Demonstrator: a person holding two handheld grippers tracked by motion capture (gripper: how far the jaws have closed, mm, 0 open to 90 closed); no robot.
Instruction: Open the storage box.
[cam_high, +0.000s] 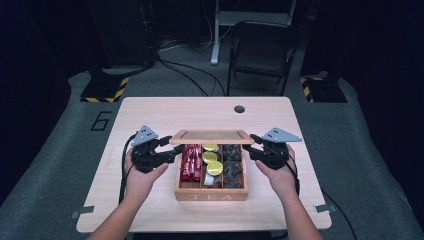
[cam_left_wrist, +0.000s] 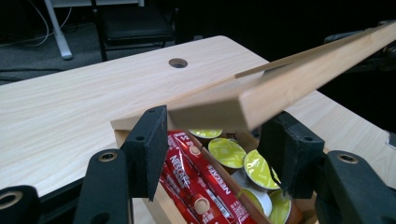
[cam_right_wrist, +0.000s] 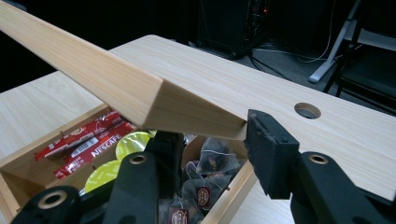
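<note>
Two grippers, left (cam_high: 170, 151) and right (cam_high: 253, 150), fingers apparently clamping one lid (cam_high: 211, 136) above one box (cam_high: 211, 196).

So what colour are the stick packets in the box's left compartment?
Red with white lettering; the stick packets show best in the left gripper view.

A lab or test studio, set up for recording. Pale wooden tabletop (cam_high: 150, 112) with a round cable hole (cam_high: 239, 109), standing alone on grey carpet (cam_high: 45, 170) marked with a painted number 6 (cam_high: 101, 120). Dark all around, walls lost in blackness. Black stand bases edged with yellow-and-black hazard tape (cam_high: 104, 90) to either side at the back, black cables (cam_high: 185, 75) trailing across the floor. Black folding metal chair (cam_high: 260, 52) behind the tabletop, beside a white metal desk leg (cam_high: 216, 32). Black equipment cabinet (cam_right_wrist: 231, 25) with small lights off in the dark, seen in the right gripper view. Nothing homely anywhere.
</note>
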